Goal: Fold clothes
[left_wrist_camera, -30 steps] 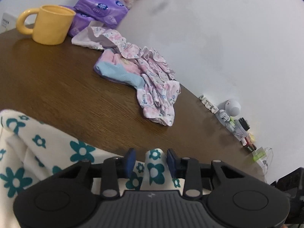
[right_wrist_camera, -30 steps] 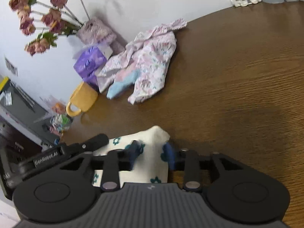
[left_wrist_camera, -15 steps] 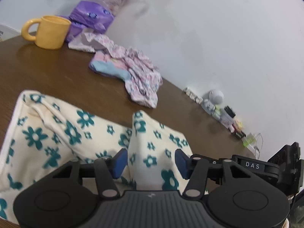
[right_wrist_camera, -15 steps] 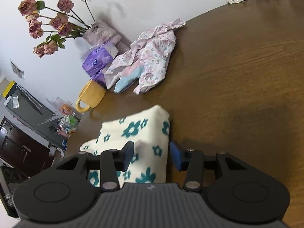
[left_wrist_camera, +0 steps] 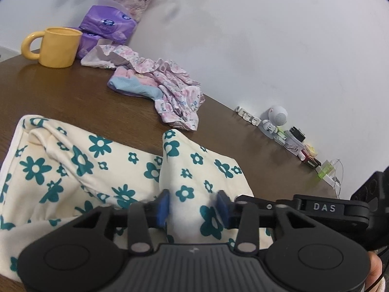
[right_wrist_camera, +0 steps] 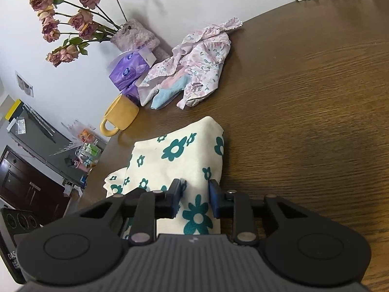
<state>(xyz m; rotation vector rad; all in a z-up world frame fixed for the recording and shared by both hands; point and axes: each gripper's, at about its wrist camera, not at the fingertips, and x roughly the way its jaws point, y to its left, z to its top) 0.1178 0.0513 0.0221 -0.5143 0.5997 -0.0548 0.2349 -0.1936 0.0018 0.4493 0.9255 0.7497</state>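
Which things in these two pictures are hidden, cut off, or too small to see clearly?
- Left view: the near part of the flowered cloth is hidden by the left gripper.
- Left view: the flowers are cut off by the top edge; only the vase shows.
- Left view: the small items by the wall are too small to identify.
- Right view: the cloth's near edge is hidden under the right gripper.
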